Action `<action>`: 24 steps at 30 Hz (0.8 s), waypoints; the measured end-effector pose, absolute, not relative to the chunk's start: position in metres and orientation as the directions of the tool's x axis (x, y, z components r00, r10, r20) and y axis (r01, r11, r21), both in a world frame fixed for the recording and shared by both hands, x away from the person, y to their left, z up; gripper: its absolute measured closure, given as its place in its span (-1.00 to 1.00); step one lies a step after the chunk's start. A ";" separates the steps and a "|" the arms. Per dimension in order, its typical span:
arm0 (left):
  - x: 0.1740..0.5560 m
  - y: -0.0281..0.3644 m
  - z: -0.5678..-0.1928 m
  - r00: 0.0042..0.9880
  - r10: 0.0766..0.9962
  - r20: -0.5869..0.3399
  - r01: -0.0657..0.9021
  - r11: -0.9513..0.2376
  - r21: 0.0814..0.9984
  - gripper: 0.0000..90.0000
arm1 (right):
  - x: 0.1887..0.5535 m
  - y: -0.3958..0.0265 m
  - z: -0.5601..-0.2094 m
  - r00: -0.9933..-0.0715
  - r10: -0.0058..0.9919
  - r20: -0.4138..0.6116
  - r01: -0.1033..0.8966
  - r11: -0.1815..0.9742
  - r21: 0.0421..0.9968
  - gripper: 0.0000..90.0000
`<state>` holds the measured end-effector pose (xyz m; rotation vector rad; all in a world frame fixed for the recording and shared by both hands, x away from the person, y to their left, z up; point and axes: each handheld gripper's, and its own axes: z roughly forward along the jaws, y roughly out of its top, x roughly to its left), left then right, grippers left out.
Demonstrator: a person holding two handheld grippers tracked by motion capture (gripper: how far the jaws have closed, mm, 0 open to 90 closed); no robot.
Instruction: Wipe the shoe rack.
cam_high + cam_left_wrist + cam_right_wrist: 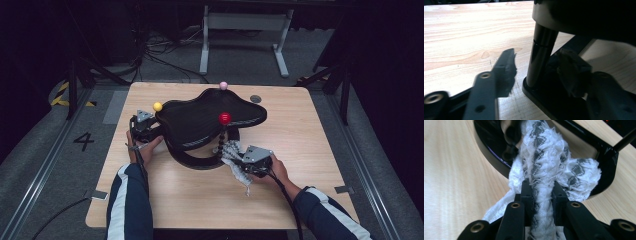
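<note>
A black wavy-edged dish [200,120] stands on a post over a black ring base [200,161] in the middle of the wooden table. Yellow [157,106], pink [223,85] and red [225,118] balls sit around it. My left gripper [156,133] is at the dish's left side. Its jaws straddle the glossy black post [541,57], and a gap shows between the left jaw and the post. My right gripper [542,186] is shut on a white cloth with a grey pattern [546,152], held against the ring base [489,152] at the stand's front right.
A small dark disc [255,98] lies on the table [200,200] behind the dish at the right. The beaded black stem [220,140] under the red ball rises just left of the right gripper. A white frame [245,35] stands on the floor beyond the table.
</note>
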<state>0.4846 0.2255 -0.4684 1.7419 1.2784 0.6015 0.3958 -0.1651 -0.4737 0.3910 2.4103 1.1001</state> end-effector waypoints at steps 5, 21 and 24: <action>0.486 0.225 -0.468 0.353 0.930 -0.103 0.489 -0.090 0.868 0.52 | 0.387 -0.161 -0.470 -0.868 0.407 -0.285 0.041 0.630 0.776 0.71; 0.460 0.228 -0.466 0.397 0.914 -0.079 0.501 -0.144 0.854 0.62 | 0.360 -0.164 -0.431 -0.837 0.462 -0.293 0.006 0.544 0.839 0.71; 0.456 0.229 -0.465 0.412 0.908 -0.072 0.508 -0.163 0.846 0.63 | 0.357 -0.166 -0.419 -0.826 0.476 -0.301 -0.016 0.515 0.857 0.71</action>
